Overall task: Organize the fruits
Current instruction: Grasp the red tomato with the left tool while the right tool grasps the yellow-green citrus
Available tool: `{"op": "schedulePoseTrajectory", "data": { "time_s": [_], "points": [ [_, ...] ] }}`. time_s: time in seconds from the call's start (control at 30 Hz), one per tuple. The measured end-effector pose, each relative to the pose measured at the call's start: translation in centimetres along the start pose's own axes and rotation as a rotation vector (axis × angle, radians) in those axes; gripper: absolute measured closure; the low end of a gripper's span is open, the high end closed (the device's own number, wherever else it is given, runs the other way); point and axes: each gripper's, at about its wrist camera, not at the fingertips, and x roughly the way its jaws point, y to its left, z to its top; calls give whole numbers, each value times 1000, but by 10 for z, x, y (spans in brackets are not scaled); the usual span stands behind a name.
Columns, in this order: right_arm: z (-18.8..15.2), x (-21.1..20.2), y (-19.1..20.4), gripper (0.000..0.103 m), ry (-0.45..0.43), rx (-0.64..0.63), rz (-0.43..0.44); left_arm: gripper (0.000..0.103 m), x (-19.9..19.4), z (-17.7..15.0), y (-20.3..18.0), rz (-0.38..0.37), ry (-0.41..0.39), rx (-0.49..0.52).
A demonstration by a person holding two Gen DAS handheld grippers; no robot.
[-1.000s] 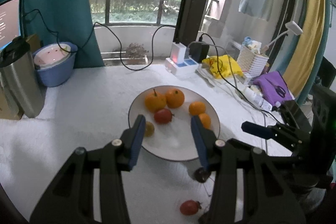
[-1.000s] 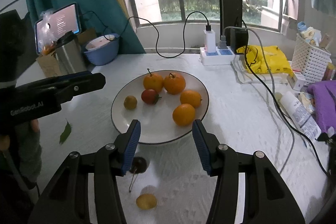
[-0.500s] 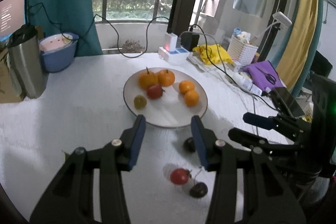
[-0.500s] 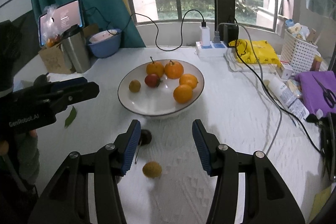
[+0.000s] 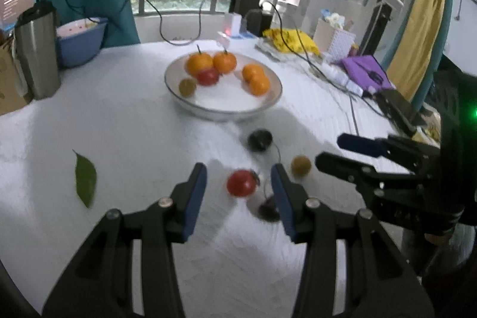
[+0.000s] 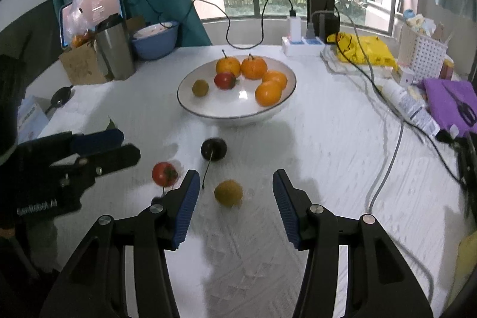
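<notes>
A white plate (image 5: pixel 268 105) (image 6: pixel 190 106) holds several oranges, a red tomato and a small yellow-green fruit. In front of it on the white cloth lie a red tomato (image 5: pixel 241 183) (image 6: pixel 164 174), a dark cherry with a stem (image 5: pixel 260 139) (image 6: pixel 213 149), a second dark cherry (image 5: pixel 268 210) and a small yellow-brown fruit (image 5: pixel 301 166) (image 6: pixel 228 192). My left gripper (image 5: pixel 238 192) is open, with the tomato between its fingers. My right gripper (image 6: pixel 234 201) is open, with the yellow-brown fruit between its fingers. Both are empty.
A green leaf (image 5: pixel 85 179) lies at the left. A steel tumbler (image 5: pixel 37 52) and a blue bowl (image 5: pixel 80 40) stand at the back left. A power strip (image 6: pixel 301 45), cables, a yellow bag (image 6: pixel 363 51), a white basket (image 6: pixel 423 55) and purple cloth (image 6: pixel 450 97) crowd the right.
Both grippers have drawn back from the plate and come lower over the loose fruits. The tomato now sits between my left fingers and the yellow-brown fruit between my right fingers.
</notes>
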Motion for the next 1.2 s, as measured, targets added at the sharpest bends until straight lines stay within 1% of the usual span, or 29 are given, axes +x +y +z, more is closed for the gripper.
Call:
{"op": "schedulePoseTrajectory", "data": {
  "time_s": [0.13, 0.3, 0.4, 0.47, 0.53, 0.6, 0.67, 0.73, 0.83, 0.97, 1.03, 1.07, 1.2],
  "points": [
    [-7, 8, 1, 49, 24, 2, 15, 56, 7, -10, -3, -15, 29, 0],
    [-11, 22, 3, 49, 63, -5, 27, 56, 17, -11, 3, 11, 42, -14],
    [-11, 30, 1, 49, 76, 3, 37, 56, 23, -10, 6, 29, 38, 9],
    [-11, 34, 1, 50, 83, 5, 42, 56, 29, -9, 8, 27, 55, 28],
    [-9, 38, 0, 57, 93, 10, 50, 56, 33, -9, 10, 19, 64, 34],
    [-8, 41, 0, 57, 98, 10, 54, 56, 38, -8, 10, 3, 81, 37],
    [-6, 43, 0, 61, 101, 7, 55, 56, 43, -6, 9, -14, 97, 39],
    [-5, 45, -1, 67, 104, 9, 55, 56, 48, -6, 8, -22, 111, 42],
    [-4, 47, -3, 73, 106, 13, 55, 56, 52, -2, 5, -22, 116, 56],
    [-2, 48, -5, 75, 108, 21, 68, 58, 58, 3, 3, -28, 122, 78],
    [-1, 48, -6, 75, 107, 22, 68, 63, 59, 4, 3, -30, 122, 86],
    [-1, 48, -6, 75, 105, 21, 66, 68, 59, 4, 4, -33, 122, 87],
    [3, 42, -8, 75, 89, 23, 56, 71, 60, 5, 5, -46, 122, 88]
  ]
}}
